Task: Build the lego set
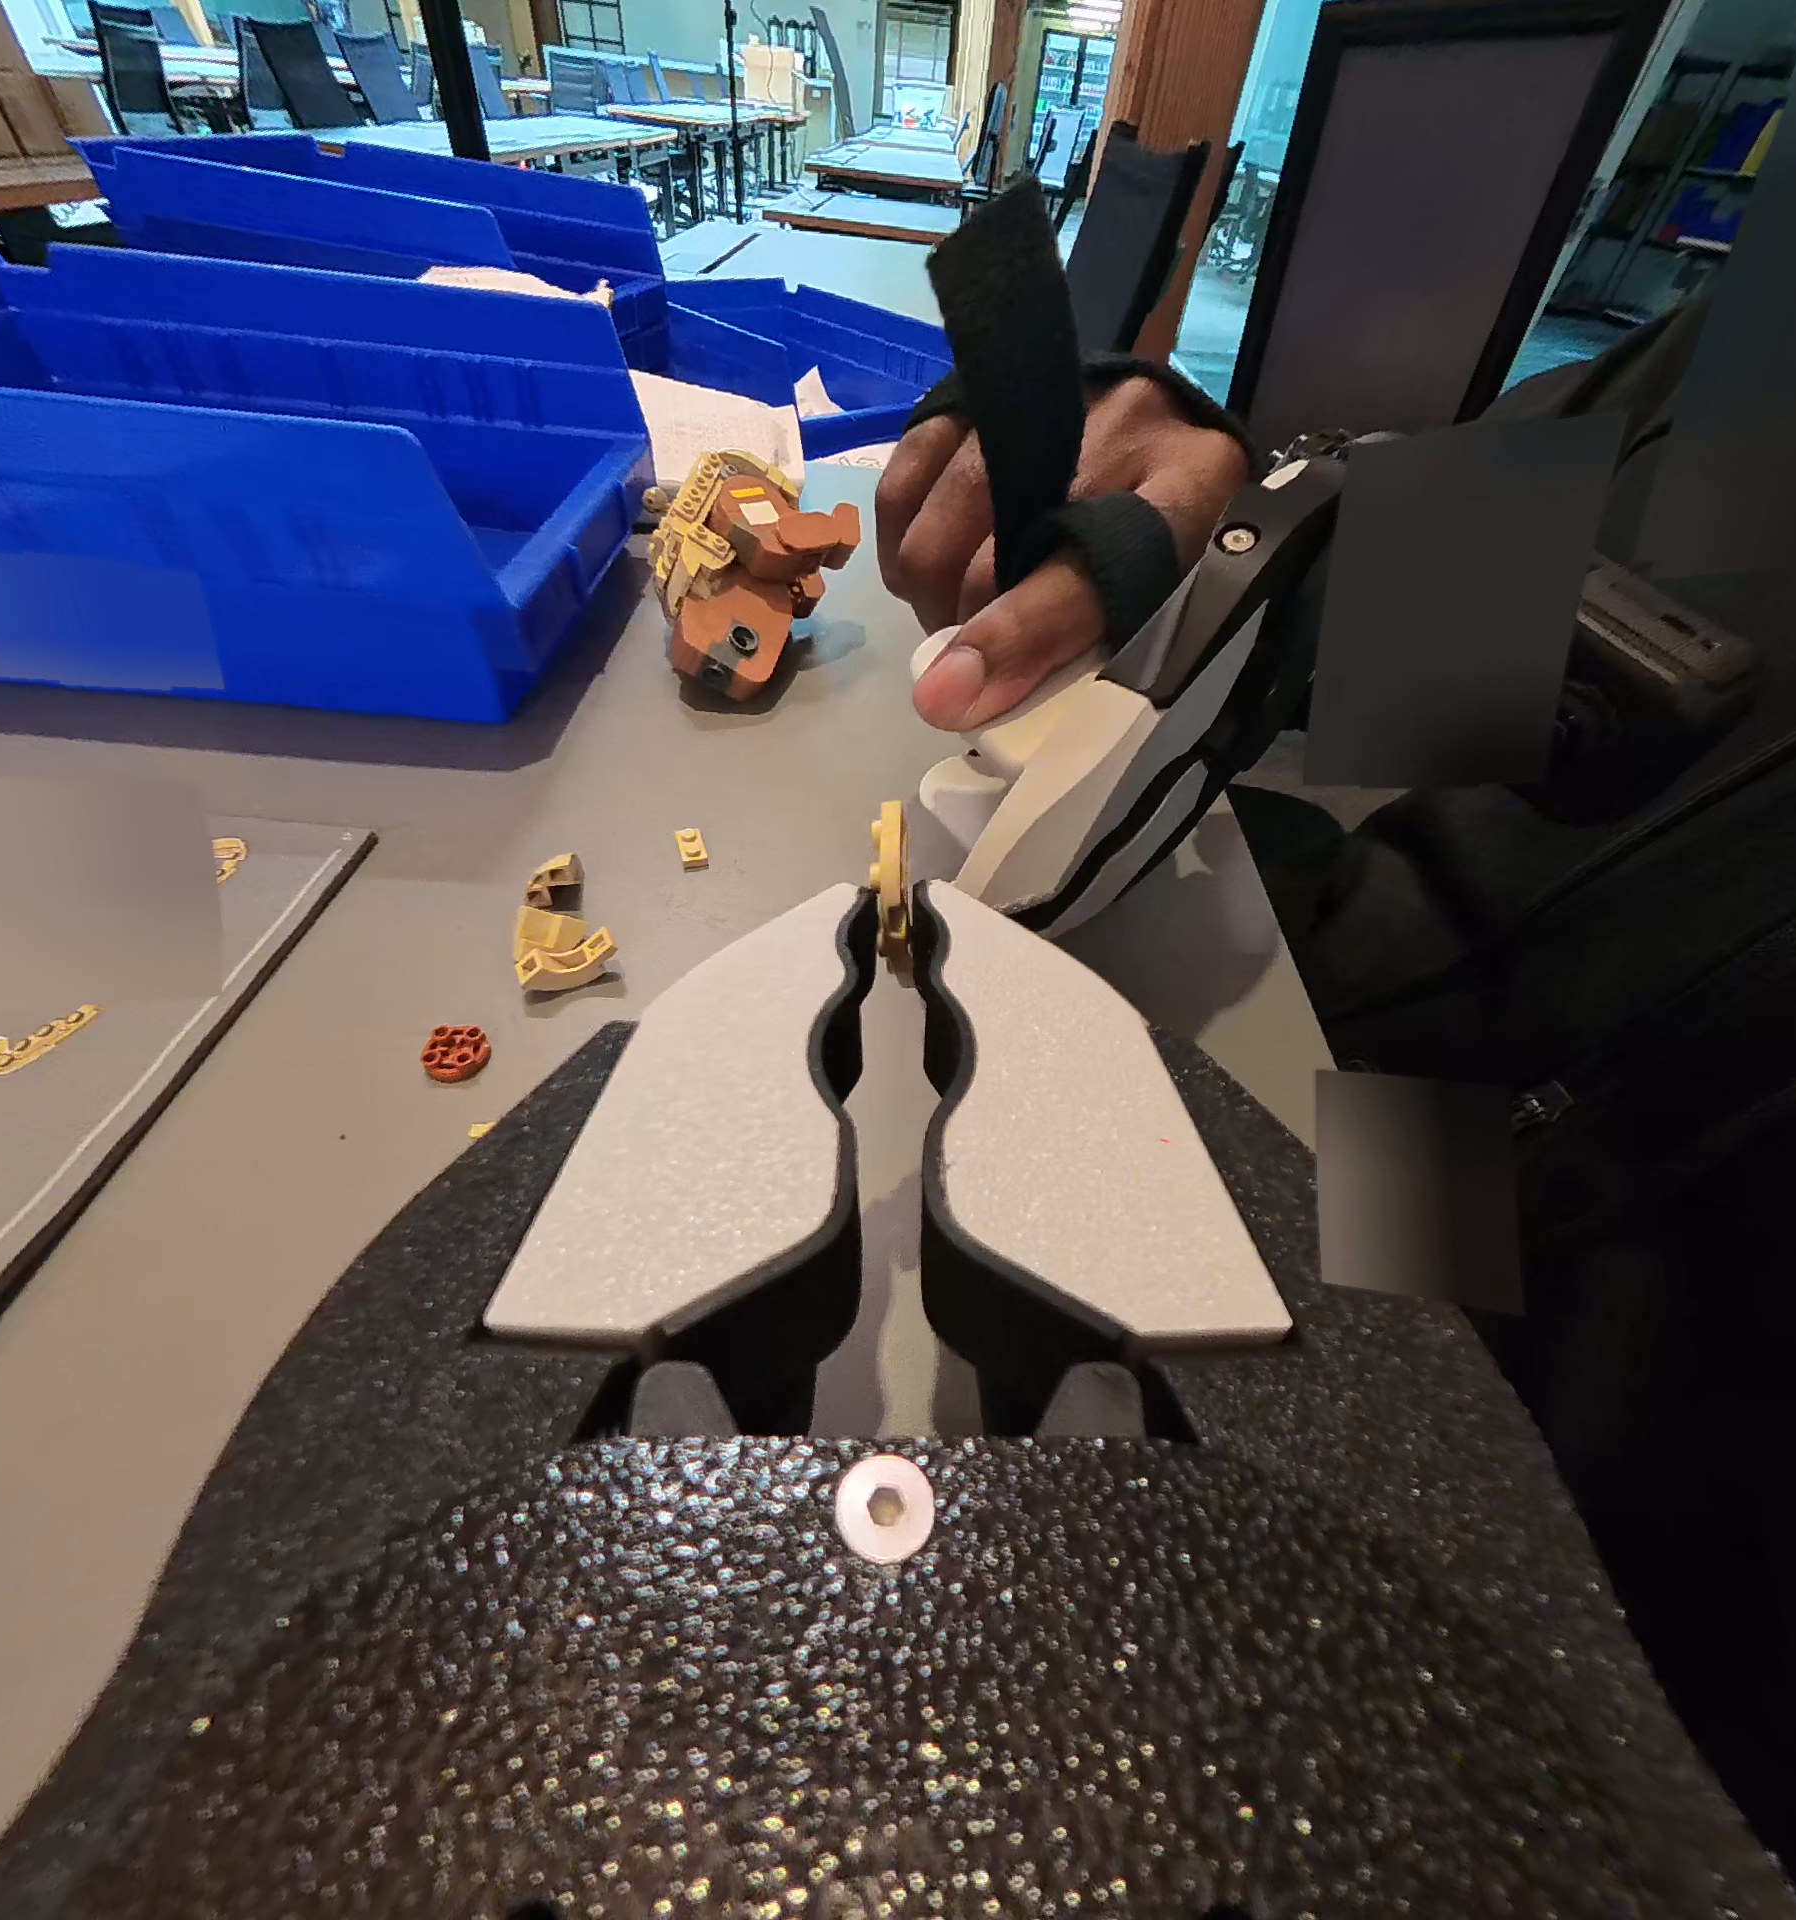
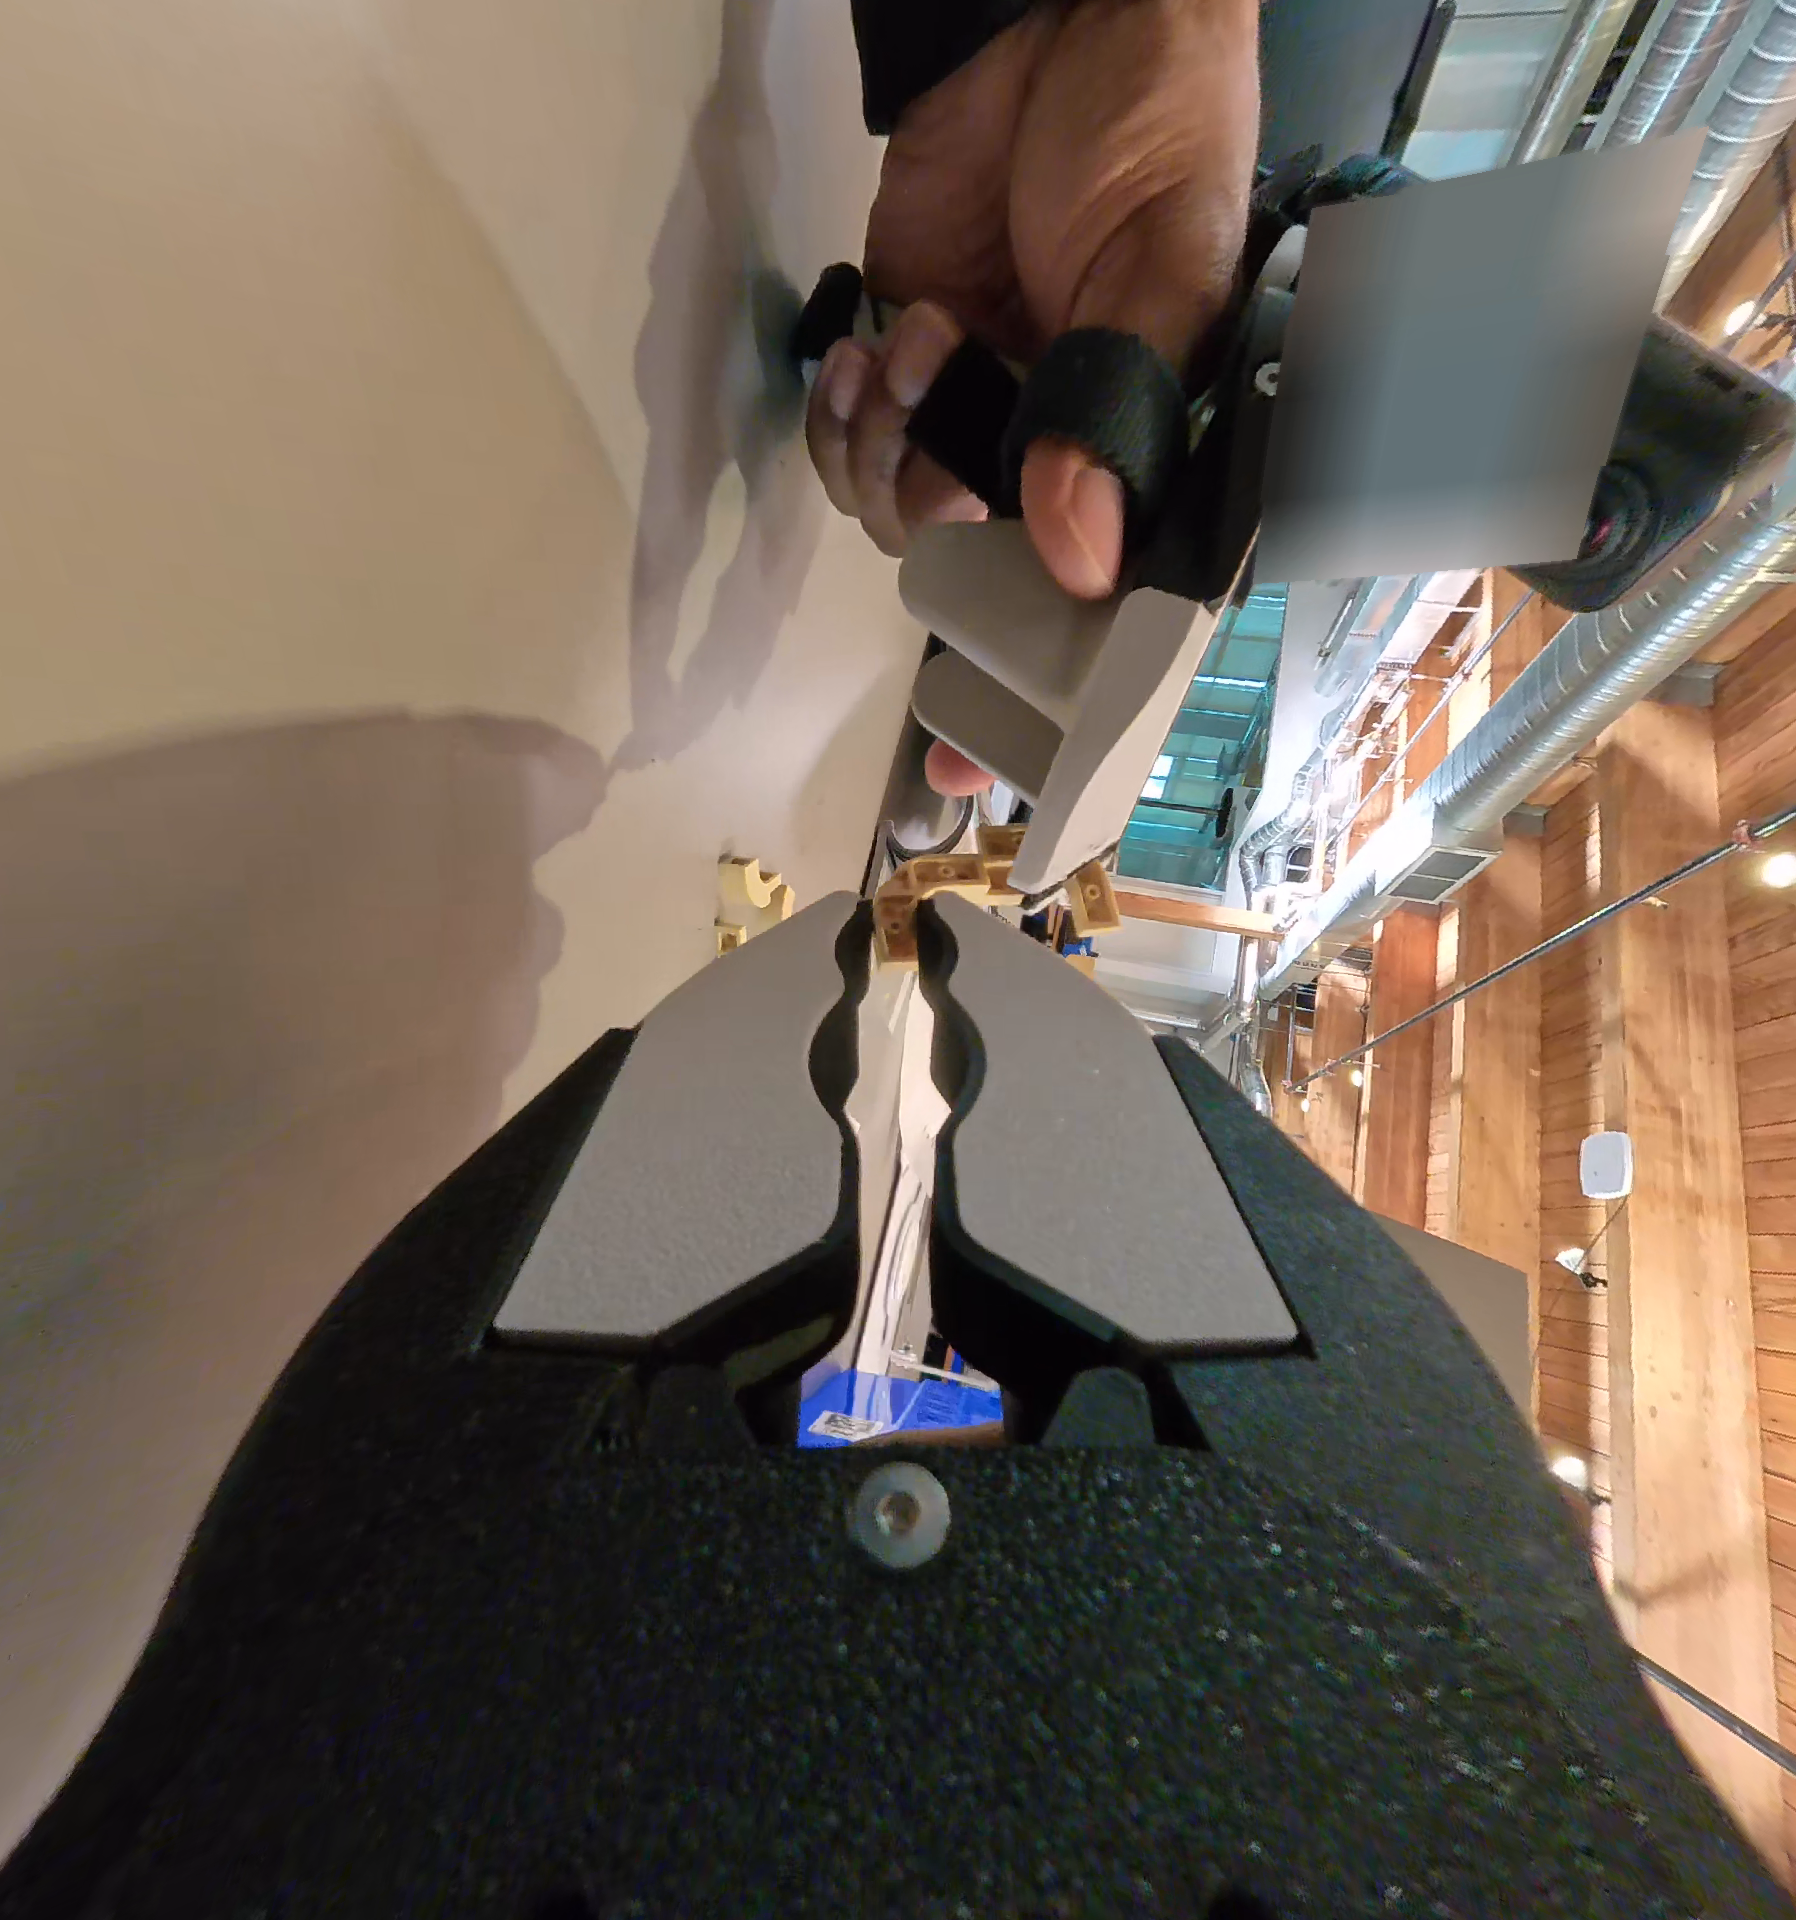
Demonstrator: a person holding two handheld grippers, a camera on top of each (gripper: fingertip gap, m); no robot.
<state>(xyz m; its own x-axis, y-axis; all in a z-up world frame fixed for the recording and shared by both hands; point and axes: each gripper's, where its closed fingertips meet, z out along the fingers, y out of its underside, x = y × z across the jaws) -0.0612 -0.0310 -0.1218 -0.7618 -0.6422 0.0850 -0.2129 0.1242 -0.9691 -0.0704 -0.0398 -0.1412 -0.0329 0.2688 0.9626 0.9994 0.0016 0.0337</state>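
Tan piece between gripper fingertips

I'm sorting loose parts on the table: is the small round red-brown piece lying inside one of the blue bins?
No, the round red-brown piece lies on the bare grey table, well outside the nearest blue bin.

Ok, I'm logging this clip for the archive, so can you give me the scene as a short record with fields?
Setting: grey table with blue bins
Left gripper: shut on a curved tan brick plate, held on edge
Right gripper: shut on the same tan brick plate, at another part
Hands: one on each gripper handle
Loose on table: brown and tan brick model, tan arch pieces, small tan plate, round red-brown piece
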